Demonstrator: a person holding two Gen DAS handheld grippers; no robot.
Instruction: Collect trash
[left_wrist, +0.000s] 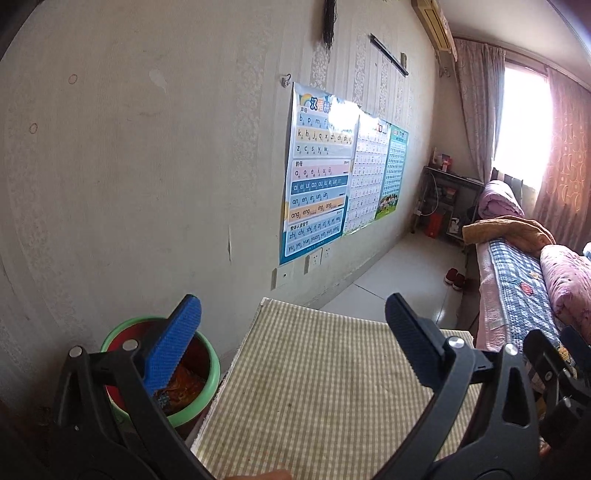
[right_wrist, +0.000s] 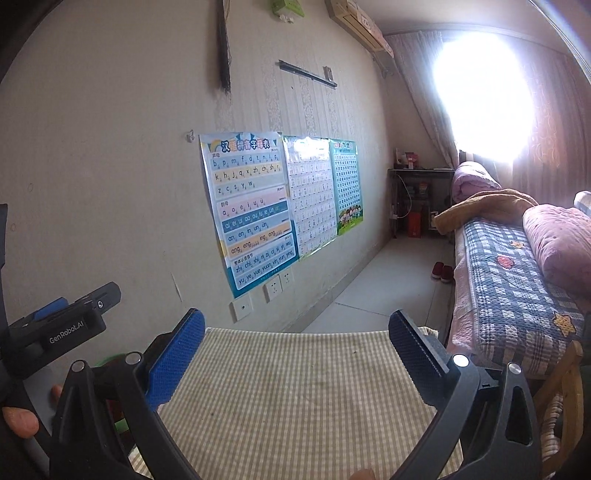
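A green-rimmed bin (left_wrist: 212, 373) stands on the floor at the lower left, between the wall and a table. Orange crumpled trash (left_wrist: 188, 387) lies inside it. My left gripper (left_wrist: 291, 332) is open above the table's checked cloth (left_wrist: 314, 387), with nothing between its fingers. Its blue left pad (left_wrist: 173, 347) overlaps the bin in the picture. My right gripper (right_wrist: 295, 339) is also open and empty over the same cloth (right_wrist: 295, 398). In the right wrist view the left gripper's body (right_wrist: 70, 328) shows at the left edge, with a person's thumb (right_wrist: 18, 421) below it. No trash shows on the cloth.
A bed with a blue checked quilt (right_wrist: 517, 295) and pink bedding (right_wrist: 561, 240) runs along the right. Learning posters (right_wrist: 251, 210) hang on the wall. Red slippers (right_wrist: 441, 272) sit on the pale floor, a dark shelf (right_wrist: 417, 199) stands at the back, and a wooden chair (right_wrist: 565, 384) is at lower right.
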